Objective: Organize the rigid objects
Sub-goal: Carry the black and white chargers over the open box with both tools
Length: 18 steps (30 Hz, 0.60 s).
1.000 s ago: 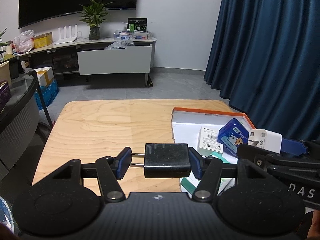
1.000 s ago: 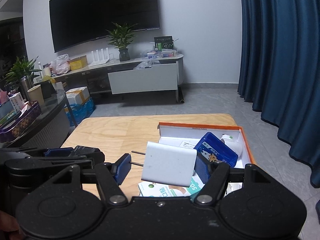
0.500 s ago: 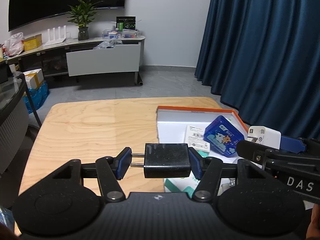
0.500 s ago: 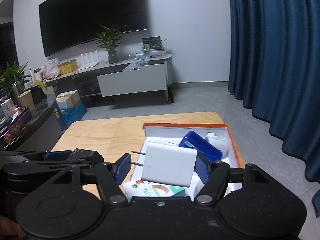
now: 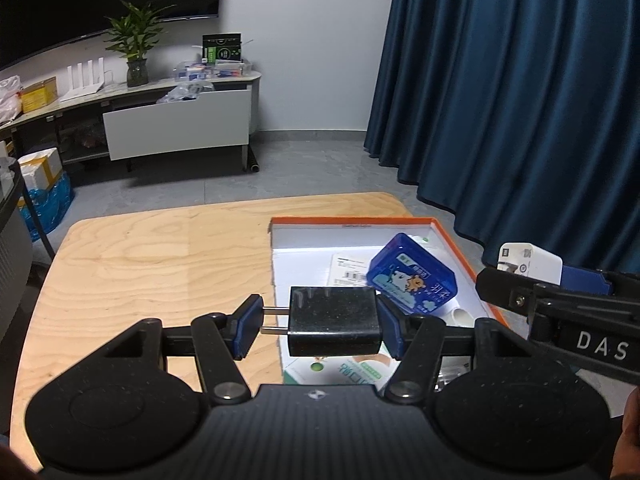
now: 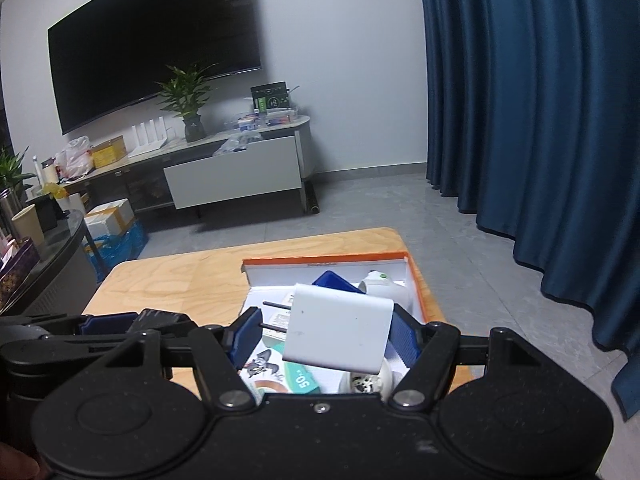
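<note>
**Both claws carry plug adapters at the orange-rimmed box**

The left gripper is clamped on a black plug adapter: one blue pad presses the tips of its two metal prongs, the other presses its flat back. The adapter hangs level over the near left corner of the orange-rimmed box, which sits on the wooden table.

The right gripper grips a white plug adapter the same way, prongs against one pad and body against the other, slightly tilted, above the near part of the box.

Inside the box, a blue tin with a cartoon animal lies tilted toward the far right corner, beside a white label card. A green-and-white carton lies at the near edge, under the black adapter. In the right wrist view, a white round item rests against the far wall of the box.
</note>
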Each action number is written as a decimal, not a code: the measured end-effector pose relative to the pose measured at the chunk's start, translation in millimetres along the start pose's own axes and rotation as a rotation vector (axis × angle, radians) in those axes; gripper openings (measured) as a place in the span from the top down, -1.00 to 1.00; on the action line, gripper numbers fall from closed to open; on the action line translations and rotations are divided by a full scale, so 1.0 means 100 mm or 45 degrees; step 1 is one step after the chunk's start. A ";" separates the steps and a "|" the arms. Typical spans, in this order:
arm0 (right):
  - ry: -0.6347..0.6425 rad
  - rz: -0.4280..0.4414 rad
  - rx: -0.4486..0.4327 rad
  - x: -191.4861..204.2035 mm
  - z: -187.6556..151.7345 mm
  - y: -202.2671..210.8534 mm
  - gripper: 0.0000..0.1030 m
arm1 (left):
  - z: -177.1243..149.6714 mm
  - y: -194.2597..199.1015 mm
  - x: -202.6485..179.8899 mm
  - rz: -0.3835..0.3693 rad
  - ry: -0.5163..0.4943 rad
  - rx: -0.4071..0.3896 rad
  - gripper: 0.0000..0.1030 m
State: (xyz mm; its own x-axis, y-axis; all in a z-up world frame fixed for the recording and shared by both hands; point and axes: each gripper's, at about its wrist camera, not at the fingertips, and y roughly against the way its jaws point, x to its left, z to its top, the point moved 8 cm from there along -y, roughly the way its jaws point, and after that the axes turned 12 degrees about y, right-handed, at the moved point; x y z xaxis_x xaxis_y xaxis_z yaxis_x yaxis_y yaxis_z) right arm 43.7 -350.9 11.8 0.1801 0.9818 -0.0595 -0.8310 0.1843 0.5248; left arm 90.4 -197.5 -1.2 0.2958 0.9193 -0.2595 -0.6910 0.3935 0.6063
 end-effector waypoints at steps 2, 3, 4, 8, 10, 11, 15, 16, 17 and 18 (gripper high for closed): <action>-0.004 -0.003 -0.001 -0.03 0.01 0.00 -0.58 | 0.01 -0.02 -0.03 -0.007 -0.007 0.002 -0.19; -0.006 -0.005 -0.003 -0.05 0.01 0.00 -0.58 | 0.01 -0.02 -0.05 -0.009 -0.010 0.002 -0.19; -0.008 -0.005 -0.004 -0.06 0.01 0.00 -0.58 | 0.02 -0.03 -0.06 -0.012 -0.012 0.003 -0.19; -0.015 -0.014 -0.006 -0.12 0.03 -0.02 -0.58 | 0.03 -0.06 -0.13 -0.023 -0.022 0.006 -0.19; -0.020 -0.017 -0.006 -0.15 0.04 -0.03 -0.58 | 0.04 -0.07 -0.16 -0.029 -0.025 0.008 -0.19; -0.020 -0.019 -0.005 -0.15 0.04 -0.04 -0.58 | 0.05 -0.08 -0.17 -0.032 -0.027 0.009 -0.19; -0.031 -0.024 -0.008 -0.22 0.07 -0.06 -0.58 | 0.08 -0.13 -0.18 -0.038 -0.027 0.013 -0.19; -0.031 -0.025 -0.009 -0.23 0.08 -0.06 -0.58 | 0.08 -0.14 -0.20 -0.039 -0.027 0.016 -0.19; -0.029 -0.028 -0.009 -0.24 0.09 -0.07 -0.58 | 0.09 -0.15 -0.20 -0.039 -0.026 0.018 -0.19; -0.027 -0.029 -0.008 -0.25 0.09 -0.08 -0.58 | 0.10 -0.16 -0.20 -0.039 -0.025 0.019 -0.19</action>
State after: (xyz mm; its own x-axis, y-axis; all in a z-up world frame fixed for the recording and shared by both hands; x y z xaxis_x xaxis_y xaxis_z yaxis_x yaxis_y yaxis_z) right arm 50.3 -377.0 17.2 0.2106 0.9761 -0.0532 -0.8298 0.2073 0.5181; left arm 102.1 -222.6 1.8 0.3299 0.9065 -0.2636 -0.6716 0.4215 0.6094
